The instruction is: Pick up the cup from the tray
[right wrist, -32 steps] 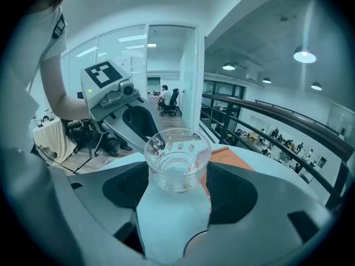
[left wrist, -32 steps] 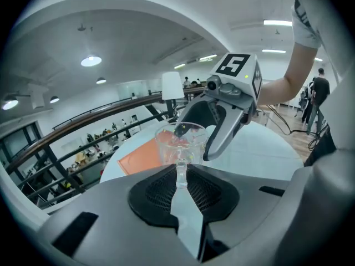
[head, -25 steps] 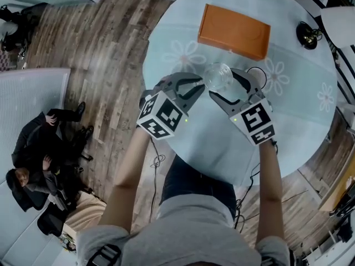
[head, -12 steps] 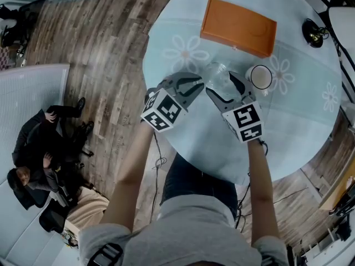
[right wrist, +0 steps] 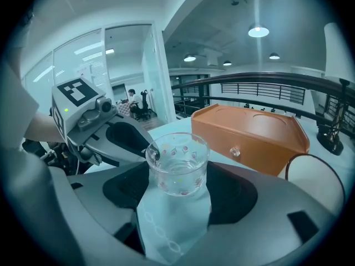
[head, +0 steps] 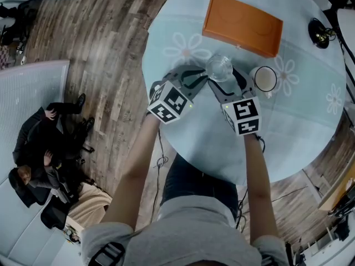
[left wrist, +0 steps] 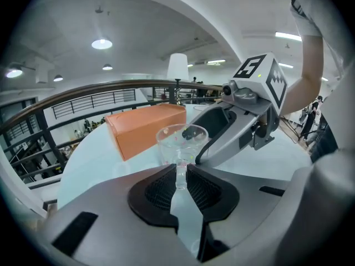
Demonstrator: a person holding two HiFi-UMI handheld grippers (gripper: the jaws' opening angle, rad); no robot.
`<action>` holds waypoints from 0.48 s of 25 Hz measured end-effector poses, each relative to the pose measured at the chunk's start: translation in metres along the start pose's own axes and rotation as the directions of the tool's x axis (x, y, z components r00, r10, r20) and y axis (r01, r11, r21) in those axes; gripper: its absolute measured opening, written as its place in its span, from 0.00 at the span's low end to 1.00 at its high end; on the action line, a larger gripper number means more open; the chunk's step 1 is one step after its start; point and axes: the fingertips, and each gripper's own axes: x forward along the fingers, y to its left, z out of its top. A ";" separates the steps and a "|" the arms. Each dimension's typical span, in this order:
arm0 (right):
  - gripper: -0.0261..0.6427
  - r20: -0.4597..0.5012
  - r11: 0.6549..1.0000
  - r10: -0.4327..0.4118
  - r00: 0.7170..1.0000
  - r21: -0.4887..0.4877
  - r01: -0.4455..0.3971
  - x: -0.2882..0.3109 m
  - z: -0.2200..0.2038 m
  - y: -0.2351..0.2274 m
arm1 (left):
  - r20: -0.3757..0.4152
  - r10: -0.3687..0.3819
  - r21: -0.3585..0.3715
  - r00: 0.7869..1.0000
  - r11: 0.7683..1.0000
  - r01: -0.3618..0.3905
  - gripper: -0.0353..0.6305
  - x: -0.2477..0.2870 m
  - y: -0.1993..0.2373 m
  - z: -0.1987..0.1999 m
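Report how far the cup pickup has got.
Done: the glass cup is off the orange tray, which lies behind it. In hand: the right gripper clasps its body and the left gripper pinches its rim, above the table. Left: nothing of the pickup; whether the cup touches the table is unclear.

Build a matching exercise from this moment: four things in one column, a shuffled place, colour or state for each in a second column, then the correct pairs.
Things
1. glass cup
2. tray
3. mug
4. left tongs

Descriptions
A. white, standing on the table beside the right tongs
B. orange, lying on the table beyond the cup
C. clear with small flower prints, between the right tongs' pads
D. closed on the thin wall of the cup

Pairs: 1-C, 2-B, 3-A, 4-D
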 end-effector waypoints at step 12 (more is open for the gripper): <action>0.48 -0.004 0.995 -0.093 0.996 0.021 0.093 0.011 -0.013 -0.009 | -0.001 0.030 -0.033 1.000 0.999 -0.030 0.15 0.018 0.005 -0.012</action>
